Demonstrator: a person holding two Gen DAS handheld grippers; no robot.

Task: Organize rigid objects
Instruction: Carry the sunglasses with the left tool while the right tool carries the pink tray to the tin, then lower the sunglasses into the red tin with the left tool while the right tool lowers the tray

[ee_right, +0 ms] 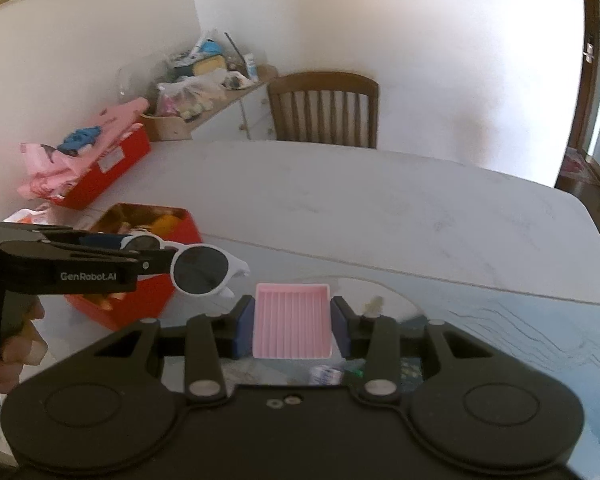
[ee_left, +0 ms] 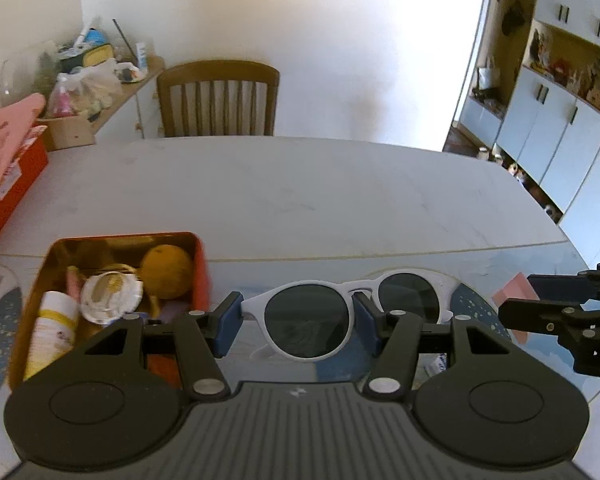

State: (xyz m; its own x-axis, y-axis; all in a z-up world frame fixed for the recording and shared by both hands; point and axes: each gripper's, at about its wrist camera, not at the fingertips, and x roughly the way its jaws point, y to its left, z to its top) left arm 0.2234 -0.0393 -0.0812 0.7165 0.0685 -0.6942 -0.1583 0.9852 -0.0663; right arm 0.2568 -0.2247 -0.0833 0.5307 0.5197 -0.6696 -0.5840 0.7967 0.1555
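Observation:
My left gripper (ee_left: 296, 322) is shut on white sunglasses (ee_left: 312, 320) with dark round lenses, gripping one lens rim and holding them above the table. The sunglasses also show in the right wrist view (ee_right: 202, 270), held by the left gripper (ee_right: 156, 260) beside the orange tin. My right gripper (ee_right: 292, 326) is shut on a pink ribbed tray (ee_right: 291, 322), held level above the table. The right gripper shows at the right edge of the left wrist view (ee_left: 560, 304). An open orange tin (ee_left: 202, 268) holds a yellow ball (ee_left: 167, 272), a bottle and a round container.
A grey table (ee_left: 300, 192) has a patterned mat at the near side (ee_right: 520, 332). A red box (ee_right: 112, 164) with pink cloth sits at far left. A wooden chair (ee_left: 218, 98) stands behind the table. A cluttered sideboard (ee_right: 204, 76) and white cabinets (ee_left: 560, 128) line the walls.

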